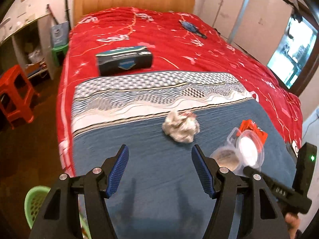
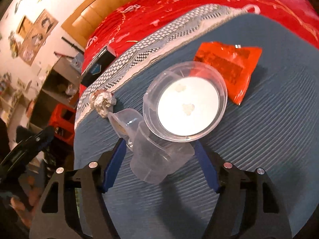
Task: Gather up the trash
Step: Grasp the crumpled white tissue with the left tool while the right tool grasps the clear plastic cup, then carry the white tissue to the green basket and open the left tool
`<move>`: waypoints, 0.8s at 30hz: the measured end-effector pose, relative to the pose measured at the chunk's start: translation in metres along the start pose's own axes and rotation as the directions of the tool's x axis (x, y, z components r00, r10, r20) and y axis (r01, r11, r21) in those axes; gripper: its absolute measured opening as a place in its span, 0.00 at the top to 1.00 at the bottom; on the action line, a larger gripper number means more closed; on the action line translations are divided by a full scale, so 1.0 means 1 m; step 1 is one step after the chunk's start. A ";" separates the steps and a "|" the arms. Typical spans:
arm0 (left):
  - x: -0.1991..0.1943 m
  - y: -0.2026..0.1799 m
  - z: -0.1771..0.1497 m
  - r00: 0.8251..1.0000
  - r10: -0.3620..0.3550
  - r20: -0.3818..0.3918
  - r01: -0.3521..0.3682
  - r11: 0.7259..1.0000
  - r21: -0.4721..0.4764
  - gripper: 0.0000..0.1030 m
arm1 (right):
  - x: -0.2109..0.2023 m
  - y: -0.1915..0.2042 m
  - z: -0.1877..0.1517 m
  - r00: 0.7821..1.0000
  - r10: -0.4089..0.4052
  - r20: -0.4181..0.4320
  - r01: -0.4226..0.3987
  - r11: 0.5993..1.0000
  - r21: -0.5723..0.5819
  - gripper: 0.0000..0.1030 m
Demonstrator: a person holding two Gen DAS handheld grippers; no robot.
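Note:
A hinged clear plastic container lies on the blue blanket, its round lid flipped open. My right gripper is shut on its cup part, one blue pad against each side. An orange-red wrapper lies just beyond the lid. A crumpled whitish ball rests on the blanket ahead of my left gripper, which hovers open with nothing between its pads. In the left wrist view the container and wrapper sit to the right, with a right gripper finger at the container.
A dark tissue box and a small blue object lie on the red bedspread. A green perforated basket stands on the floor at the lower left. A red stool and shelves stand left of the bed.

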State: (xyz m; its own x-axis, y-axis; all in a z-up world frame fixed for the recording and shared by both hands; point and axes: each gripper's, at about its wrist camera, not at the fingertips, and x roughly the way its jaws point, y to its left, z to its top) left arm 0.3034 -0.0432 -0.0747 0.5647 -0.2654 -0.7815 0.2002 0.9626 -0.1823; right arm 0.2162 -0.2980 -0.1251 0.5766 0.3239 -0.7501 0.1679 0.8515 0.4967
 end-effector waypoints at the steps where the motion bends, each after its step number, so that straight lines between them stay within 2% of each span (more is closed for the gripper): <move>1: 0.008 -0.005 0.004 1.000 0.002 -0.006 -0.002 1.000 0.011 0.33 | 0.001 -0.002 0.000 1.000 0.007 -0.003 -0.007 1.000 0.013 0.36; 6: 0.044 -0.026 0.021 1.000 0.022 -0.014 -0.021 0.996 0.085 0.24 | 0.000 -0.009 -0.003 0.999 0.029 0.016 -0.030 0.998 0.047 0.37; 11: 0.083 -0.041 0.030 0.998 0.032 -0.058 -0.025 0.993 0.119 0.23 | -0.018 -0.016 -0.008 0.998 0.015 0.053 -0.016 1.000 0.022 0.38; 15: 0.110 -0.042 0.033 0.996 0.043 -0.083 -0.034 0.994 0.104 0.24 | -0.034 -0.022 -0.011 0.997 0.001 0.073 -0.001 1.000 0.002 0.38; 18: 0.116 -0.040 0.032 0.996 -0.009 -0.094 0.015 0.998 0.065 0.40 | -0.042 -0.025 -0.014 0.997 -0.005 0.077 0.006 1.000 -0.011 0.38; 22: 0.103 -0.041 0.026 0.998 -0.019 -0.067 0.023 0.998 0.064 0.52 | -0.053 -0.024 -0.022 0.996 -0.016 0.092 0.020 0.999 -0.045 0.37; 24: 0.092 -0.037 0.022 0.997 -0.032 -0.066 0.035 0.998 0.051 0.53 | -0.055 -0.018 -0.025 0.995 -0.017 0.096 0.024 0.998 -0.064 0.37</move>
State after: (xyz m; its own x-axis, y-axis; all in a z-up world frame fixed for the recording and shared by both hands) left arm 0.3660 -0.1047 -0.1266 0.5041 -0.2918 -0.8129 0.2605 0.9487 -0.1789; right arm 0.1615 -0.3208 -0.1043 0.6478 0.2678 -0.7132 0.1298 0.8837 0.4497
